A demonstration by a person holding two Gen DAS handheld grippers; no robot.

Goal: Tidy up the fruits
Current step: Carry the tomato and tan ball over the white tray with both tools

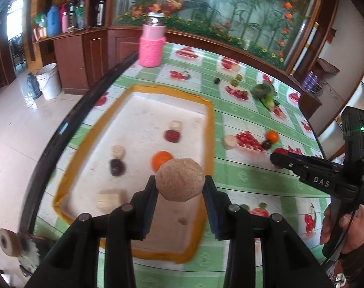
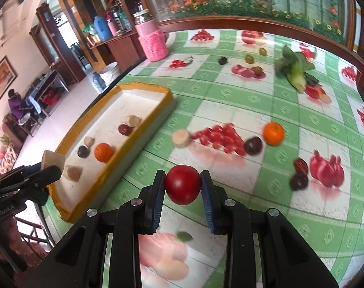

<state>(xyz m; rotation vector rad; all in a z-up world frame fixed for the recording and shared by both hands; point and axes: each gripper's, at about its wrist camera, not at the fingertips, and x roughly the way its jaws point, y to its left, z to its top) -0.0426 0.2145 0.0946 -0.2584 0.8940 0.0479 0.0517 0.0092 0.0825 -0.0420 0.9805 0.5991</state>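
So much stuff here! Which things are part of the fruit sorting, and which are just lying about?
Part of the job:
- tan fruit in left hand-held gripper
- red fruit in right hand-held gripper
- tray
- orange on the table

Lying about:
- pink jar
- leafy vegetable
- white bucket

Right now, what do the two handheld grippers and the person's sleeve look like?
Both the left gripper and right gripper are black plastic, with silver pivot screws and ribbed blue pads lining the jaws. The right one has white "DAS" lettering and a green light. The sleeve is dark brown.
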